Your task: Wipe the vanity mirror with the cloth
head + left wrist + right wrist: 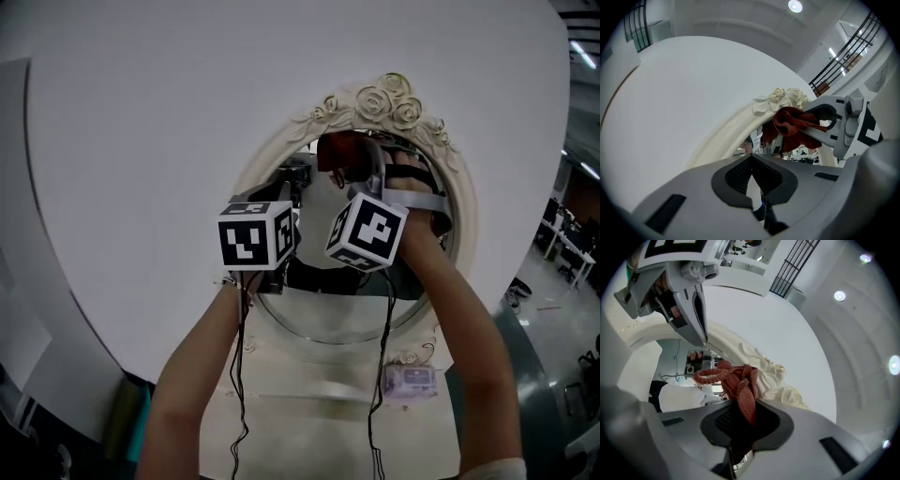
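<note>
An oval vanity mirror [461, 202] with a cream frame and carved roses at the top lies on a white round table [141, 141]. My right gripper [364, 167] is shut on a bunched red cloth [339, 150], which is pressed at the upper part of the glass just below the roses. In the right gripper view the cloth [736, 380] spills out from between the jaws of the right gripper [740, 417]. My left gripper [296, 180] hovers beside it over the upper left of the glass. Its jaws [752, 161] meet with nothing between them. The left gripper view also shows the cloth [792, 124].
Thin black cables [242, 375] hang from both grippers over the lower mirror. A small white device [412, 380] sits below the glass. The table's curved edge [66, 309] runs at the left, with floor and desks [562, 239] beyond at the right.
</note>
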A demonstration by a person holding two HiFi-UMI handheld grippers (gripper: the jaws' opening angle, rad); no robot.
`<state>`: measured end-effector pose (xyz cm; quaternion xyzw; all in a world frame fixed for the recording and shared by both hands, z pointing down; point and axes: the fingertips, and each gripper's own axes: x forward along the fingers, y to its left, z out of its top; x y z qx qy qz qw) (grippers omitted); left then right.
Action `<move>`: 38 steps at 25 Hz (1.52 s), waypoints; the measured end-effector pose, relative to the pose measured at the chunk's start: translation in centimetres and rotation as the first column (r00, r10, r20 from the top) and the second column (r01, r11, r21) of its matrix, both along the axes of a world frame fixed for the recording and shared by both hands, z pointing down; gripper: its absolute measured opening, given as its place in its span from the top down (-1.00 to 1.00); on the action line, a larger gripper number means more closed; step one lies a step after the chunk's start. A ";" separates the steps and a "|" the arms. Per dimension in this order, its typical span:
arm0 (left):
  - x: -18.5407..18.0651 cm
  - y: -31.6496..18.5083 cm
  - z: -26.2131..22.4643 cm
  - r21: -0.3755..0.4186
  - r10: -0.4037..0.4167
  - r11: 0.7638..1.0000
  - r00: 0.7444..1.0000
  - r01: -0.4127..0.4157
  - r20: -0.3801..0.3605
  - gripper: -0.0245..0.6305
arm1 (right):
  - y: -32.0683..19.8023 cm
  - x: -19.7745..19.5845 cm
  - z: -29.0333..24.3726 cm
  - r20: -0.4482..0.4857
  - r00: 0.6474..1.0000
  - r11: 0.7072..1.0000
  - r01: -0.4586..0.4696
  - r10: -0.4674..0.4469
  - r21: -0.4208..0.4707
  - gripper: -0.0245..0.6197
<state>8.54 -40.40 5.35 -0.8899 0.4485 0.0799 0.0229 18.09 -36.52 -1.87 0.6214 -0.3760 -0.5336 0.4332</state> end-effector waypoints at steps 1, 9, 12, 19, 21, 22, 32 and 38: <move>0.1 -0.1 0.2 -0.005 0.003 1.000 1.000 -0.003 -0.004 0.91 | 0.0 -0.1 0.1 0.000 1.000 1.000 0.003 -0.003 0.000 0.74; 1.0 0.6 4.6 -0.099 0.005 0.995 1.000 -0.003 0.022 0.91 | 0.5 0.2 3.8 0.027 1.000 0.997 0.014 -0.013 -0.073 0.74; 1.0 1.5 7.1 -0.141 0.008 0.990 0.999 -0.002 0.037 0.91 | 0.8 0.7 6.7 0.048 0.999 0.992 0.014 -0.008 -0.127 0.74; -1.3 2.0 17.1 -0.257 0.030 0.966 0.998 -0.014 0.060 0.91 | 0.0 -0.7 16.1 0.090 0.996 0.973 0.027 -0.007 -0.229 0.74; -1.5 2.7 20.1 -0.298 0.038 0.955 0.997 -0.018 0.064 0.91 | 0.3 -0.7 19.0 0.111 0.994 0.964 0.035 -0.005 -0.265 0.74; -1.4 2.9 21.6 -0.317 0.042 0.948 0.997 -0.019 0.067 0.91 | 0.3 -0.5 20.4 0.121 0.993 0.958 0.037 -0.003 -0.283 0.74; -2.1 6.1 37.7 -0.481 0.090 0.876 0.991 -0.034 0.094 0.91 | 0.6 -0.3 40.4 0.229 0.973 0.868 0.081 0.039 -0.490 0.74; -2.5 6.9 42.8 -0.536 0.102 0.844 0.987 -0.020 0.125 0.91 | 0.9 -0.6 47.9 0.272 0.959 0.811 0.098 0.078 -0.577 0.74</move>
